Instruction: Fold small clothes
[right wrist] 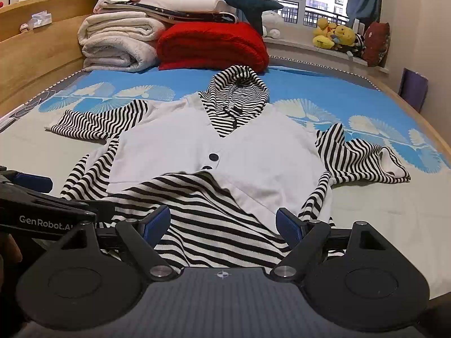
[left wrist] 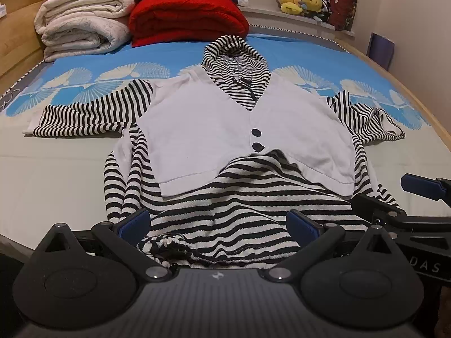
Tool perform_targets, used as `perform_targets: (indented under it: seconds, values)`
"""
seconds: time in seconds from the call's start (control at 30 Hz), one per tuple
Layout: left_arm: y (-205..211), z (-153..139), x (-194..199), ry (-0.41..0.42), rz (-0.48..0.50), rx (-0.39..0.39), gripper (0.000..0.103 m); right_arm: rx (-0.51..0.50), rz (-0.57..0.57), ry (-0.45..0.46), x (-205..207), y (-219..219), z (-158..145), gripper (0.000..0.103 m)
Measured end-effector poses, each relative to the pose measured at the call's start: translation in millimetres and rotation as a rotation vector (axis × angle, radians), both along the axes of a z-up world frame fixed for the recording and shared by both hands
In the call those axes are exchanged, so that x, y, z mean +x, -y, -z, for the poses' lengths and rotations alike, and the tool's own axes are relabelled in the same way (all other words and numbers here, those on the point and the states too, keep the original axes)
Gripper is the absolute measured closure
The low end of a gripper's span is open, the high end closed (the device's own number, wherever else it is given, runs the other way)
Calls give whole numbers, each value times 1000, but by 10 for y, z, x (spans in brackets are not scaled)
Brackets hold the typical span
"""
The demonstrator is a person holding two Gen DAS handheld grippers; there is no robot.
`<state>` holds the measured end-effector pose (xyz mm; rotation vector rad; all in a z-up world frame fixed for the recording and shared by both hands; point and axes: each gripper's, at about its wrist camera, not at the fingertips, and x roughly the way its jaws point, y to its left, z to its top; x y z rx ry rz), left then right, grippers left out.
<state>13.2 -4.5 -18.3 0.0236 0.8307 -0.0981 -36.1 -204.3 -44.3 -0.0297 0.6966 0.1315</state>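
Note:
A small hooded top (left wrist: 197,129), white vest front with two dark buttons and black-and-white striped sleeves, hood and lower part, lies flat on the bed, hood away from me. My left gripper (left wrist: 218,224) stands open at its near hem, blue pads (left wrist: 135,222) wide apart, with striped cloth lying between them and a bunched bit of hem (left wrist: 166,246) just below. In the right wrist view the same top (right wrist: 197,152) shows, and my right gripper (right wrist: 222,222) is open over the hem's right part, pads clear of the cloth. Each gripper's tip appears at the edge of the other's view.
The bed sheet (left wrist: 56,169) is pale near me and blue-patterned farther off. Folded white blankets (left wrist: 84,25) and a red blanket (left wrist: 186,17) are stacked at the far left. Plush toys (left wrist: 301,1) sit on the windowsill. A wooden bed frame (left wrist: 417,104) runs along the right.

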Motion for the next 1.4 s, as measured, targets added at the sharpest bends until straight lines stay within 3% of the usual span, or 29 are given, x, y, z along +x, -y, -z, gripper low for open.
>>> perform_targets:
  seconds: [0.4, 0.67, 0.93, 1.4]
  values:
    - [44, -12, -31, 47, 4, 37, 1, 6, -24, 24, -26, -38, 0, 29]
    - [37, 71, 13, -17, 18, 47, 1, -29, -48, -29, 1, -84, 64, 29]
    - [24, 94, 13, -38, 16, 42, 1, -6, -23, -62, 32, -43, 101, 23]
    - [50, 104, 43, -48, 9, 22, 1, -11, -11, -63, 49, -17, 80, 23]
